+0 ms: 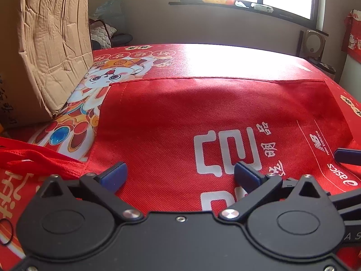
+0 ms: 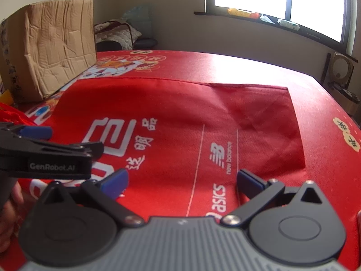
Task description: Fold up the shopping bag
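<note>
— Why are both grippers empty?
— My left gripper (image 1: 180, 174) and right gripper (image 2: 182, 180) hover spread over the red shopping bag (image 1: 180, 122), lying flat on the red tablecloth (image 1: 225, 58), ready to pinch its near edge.

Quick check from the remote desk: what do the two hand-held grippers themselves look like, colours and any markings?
Both are matt black linkages with silver pivot screws and blue fingertip pads. The left hand-held gripper has a smooth black body, lettered GenRobot.AI on its side; the right hand-held gripper has a ribbed grey body.
</note>
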Motion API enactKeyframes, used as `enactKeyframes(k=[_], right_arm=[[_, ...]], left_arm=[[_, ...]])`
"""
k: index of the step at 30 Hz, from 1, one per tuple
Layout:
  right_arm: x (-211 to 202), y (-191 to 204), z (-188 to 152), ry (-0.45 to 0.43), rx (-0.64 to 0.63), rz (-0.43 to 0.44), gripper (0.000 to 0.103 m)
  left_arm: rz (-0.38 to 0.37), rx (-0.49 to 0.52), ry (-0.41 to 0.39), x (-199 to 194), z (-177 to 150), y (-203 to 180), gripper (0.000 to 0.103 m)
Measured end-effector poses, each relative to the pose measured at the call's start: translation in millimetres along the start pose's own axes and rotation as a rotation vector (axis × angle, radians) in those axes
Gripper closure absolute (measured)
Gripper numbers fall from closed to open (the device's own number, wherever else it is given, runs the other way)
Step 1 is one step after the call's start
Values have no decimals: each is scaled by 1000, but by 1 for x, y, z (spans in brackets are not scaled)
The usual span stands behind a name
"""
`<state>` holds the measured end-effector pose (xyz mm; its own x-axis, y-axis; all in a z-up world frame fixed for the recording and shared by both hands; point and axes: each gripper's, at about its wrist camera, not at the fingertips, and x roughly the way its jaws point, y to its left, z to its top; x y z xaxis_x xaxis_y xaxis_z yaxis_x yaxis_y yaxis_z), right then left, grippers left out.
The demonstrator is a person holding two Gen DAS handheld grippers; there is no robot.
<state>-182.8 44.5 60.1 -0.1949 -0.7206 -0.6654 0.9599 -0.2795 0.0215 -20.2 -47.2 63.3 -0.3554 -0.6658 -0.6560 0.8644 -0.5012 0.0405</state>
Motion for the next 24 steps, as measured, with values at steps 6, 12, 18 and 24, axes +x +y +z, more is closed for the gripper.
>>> enactKeyframes(k=[6, 12, 18, 24], right_arm=[[-1, -2, 0, 1, 5, 5, 1], [0, -3, 1, 4, 8, 13, 1], [-4, 0, 4, 1, -36, -3, 1], [-48, 6, 9, -139, -170, 7, 1]], left_arm=[[-1, 0, 0, 0, 0, 0, 0], [0, 1, 1, 0, 1, -1, 0], [-6, 1, 1, -1, 0, 0, 0], [-8, 3, 0, 0, 0, 1, 0]])
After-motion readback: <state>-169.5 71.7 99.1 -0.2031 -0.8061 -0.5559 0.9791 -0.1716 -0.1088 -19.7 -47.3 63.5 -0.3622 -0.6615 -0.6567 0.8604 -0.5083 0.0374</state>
